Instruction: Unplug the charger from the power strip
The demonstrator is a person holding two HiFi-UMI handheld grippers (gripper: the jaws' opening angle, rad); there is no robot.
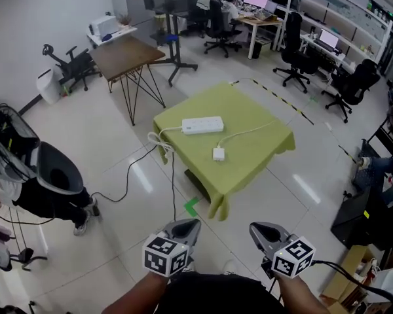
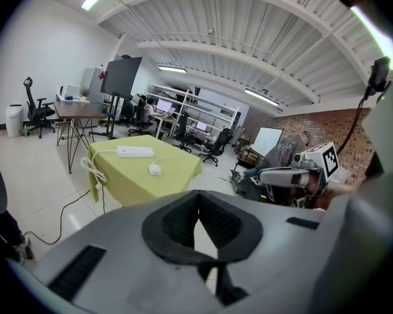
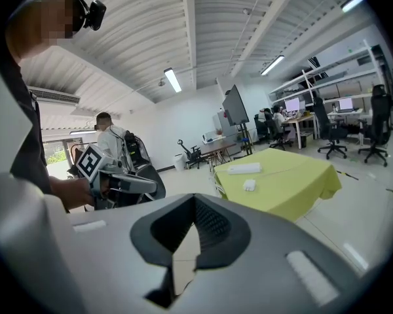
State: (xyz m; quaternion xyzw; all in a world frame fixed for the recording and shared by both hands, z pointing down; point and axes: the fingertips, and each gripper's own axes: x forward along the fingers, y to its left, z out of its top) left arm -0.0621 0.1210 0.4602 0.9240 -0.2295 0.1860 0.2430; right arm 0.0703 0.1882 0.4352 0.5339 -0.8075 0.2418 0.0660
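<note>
A white power strip (image 1: 202, 125) lies on the green-clothed table (image 1: 249, 110), its cord coiled at the table's left edge. A small white charger (image 1: 219, 154) lies in front of the strip, apart from it, with a thin white cable running off to the right. Both grippers are far short of the table, low in the head view. The left gripper (image 1: 191, 223) and the right gripper (image 1: 257, 227) are shut and hold nothing. The strip (image 2: 135, 151) and charger (image 2: 154, 169) look small and distant beyond the left gripper (image 2: 198, 198), and likewise the strip (image 3: 244, 168) and charger (image 3: 249, 185) beyond the right gripper (image 3: 195, 201).
A black cable (image 1: 128, 182) trails over the floor from the table's left side. A green tape mark (image 1: 191, 206) sits on the floor before the table. A brown table (image 1: 126, 55) stands behind; a person (image 1: 52, 175) stands at the left. Desks and office chairs (image 1: 295, 51) fill the back.
</note>
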